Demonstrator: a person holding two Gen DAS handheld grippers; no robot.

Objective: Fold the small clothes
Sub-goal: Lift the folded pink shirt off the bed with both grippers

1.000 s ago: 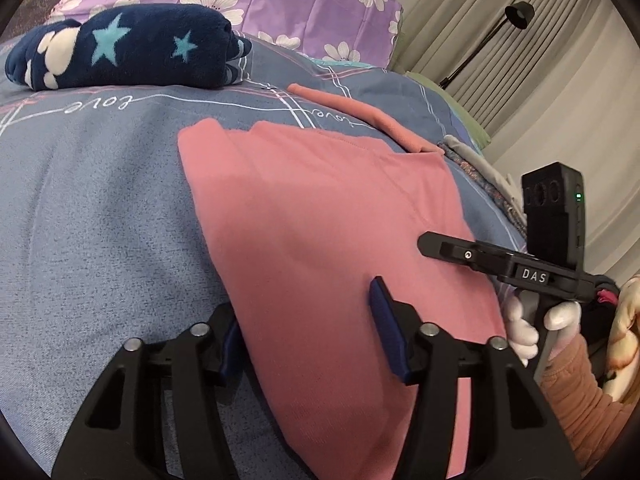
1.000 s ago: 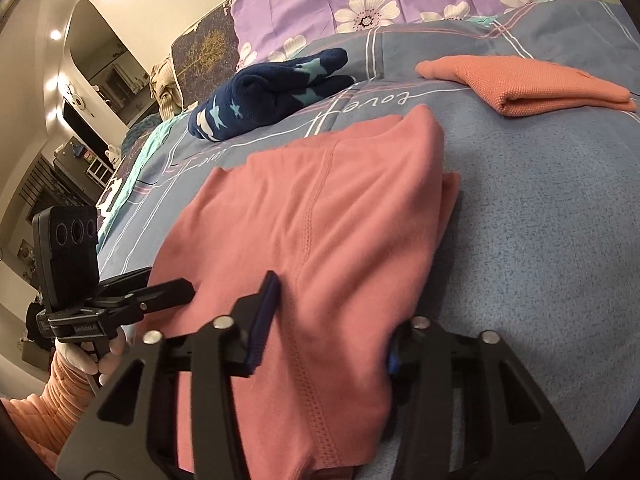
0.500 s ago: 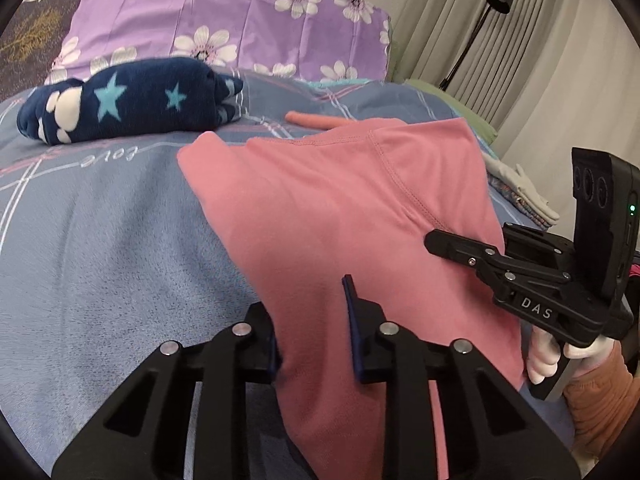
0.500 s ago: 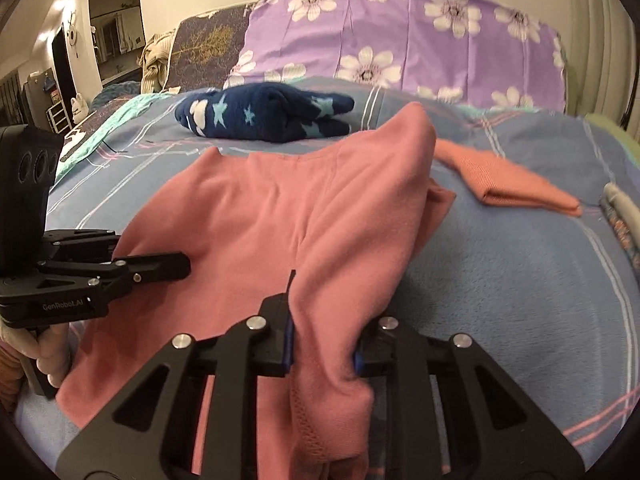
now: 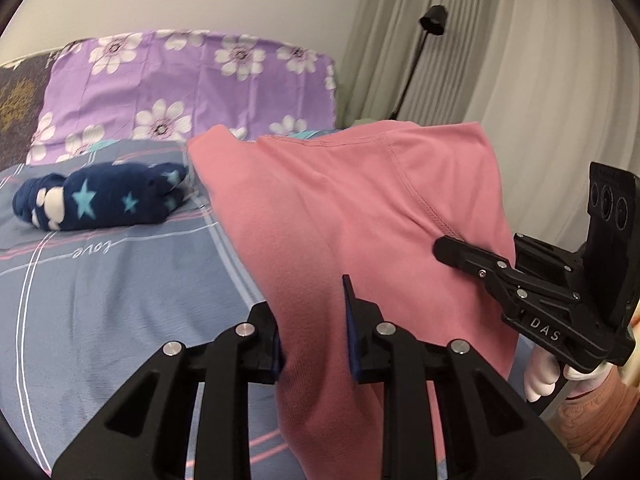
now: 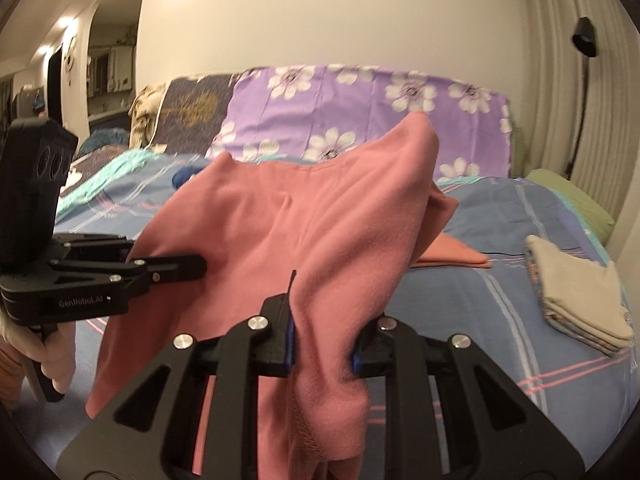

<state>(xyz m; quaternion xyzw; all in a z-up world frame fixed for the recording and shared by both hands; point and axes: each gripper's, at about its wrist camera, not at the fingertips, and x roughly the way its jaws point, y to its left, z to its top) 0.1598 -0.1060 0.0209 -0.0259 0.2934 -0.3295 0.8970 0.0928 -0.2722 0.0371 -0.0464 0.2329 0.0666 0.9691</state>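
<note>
The pink garment (image 5: 360,216) hung above the bed (image 5: 100,280), stretched sideways between both tools, its free end draping away toward the pillows. The left tool (image 5: 312,344) and right tool (image 6: 322,344), jaws just closed narrow, each pinched a near corner, level with each other.

Both grippers: matte black plastic, open triangular cut-outs in the frames, silver round screw heads at the pivots, blue pads on the inner finger faces
Left gripper (image 5: 314,340): white "GenRobot.AI" lettering on its side
Right gripper (image 6: 322,336): white "DAS" label; black block on top with three round recesses
Hands: white gloves
Sleeve (image 5: 592,412): salmon ribbed knit
</note>
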